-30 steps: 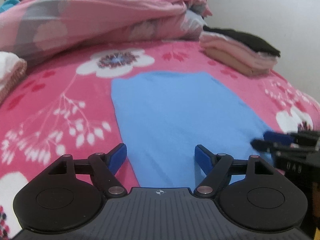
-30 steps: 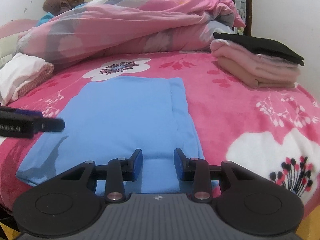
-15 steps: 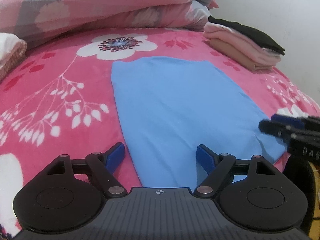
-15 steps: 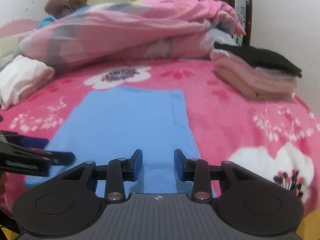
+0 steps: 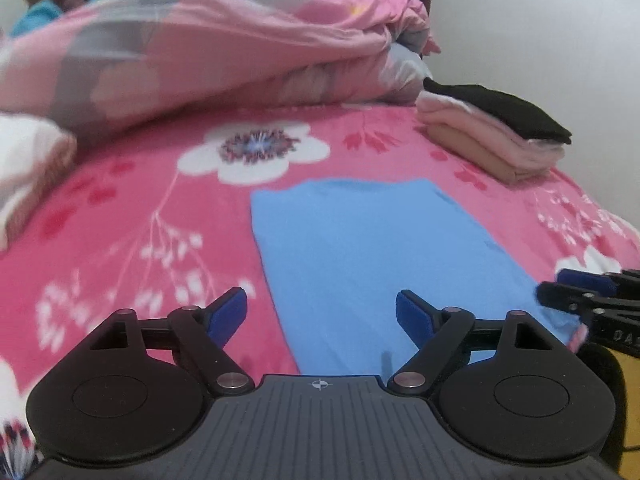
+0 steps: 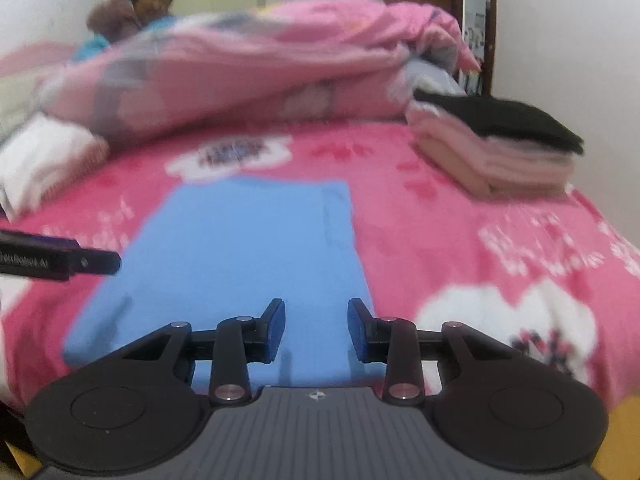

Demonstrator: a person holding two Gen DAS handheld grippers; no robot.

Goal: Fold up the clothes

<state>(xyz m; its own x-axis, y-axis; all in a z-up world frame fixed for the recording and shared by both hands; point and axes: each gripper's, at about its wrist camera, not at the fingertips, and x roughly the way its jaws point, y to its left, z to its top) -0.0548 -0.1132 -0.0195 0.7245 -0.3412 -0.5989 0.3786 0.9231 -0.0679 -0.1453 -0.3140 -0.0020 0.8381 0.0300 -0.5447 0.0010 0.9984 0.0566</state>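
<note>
On the near part of the pink floral bedspread (image 5: 120,216), a blue garment (image 5: 360,248) is lying flat (partly folded lengthwise), while the left gripper (image 5: 322,306) is hovering wide apart and empty and the right gripper (image 6: 316,326) is hovering narrower, gripping nothing, with folded clothes (image 6: 496,148) sitting far right.

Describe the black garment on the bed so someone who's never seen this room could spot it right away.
On the pink floral bedspread, look toward the white wall for a stack of folded clothes. The black garment lies on top, the only dark piece above pale pink and tan layers.
</note>
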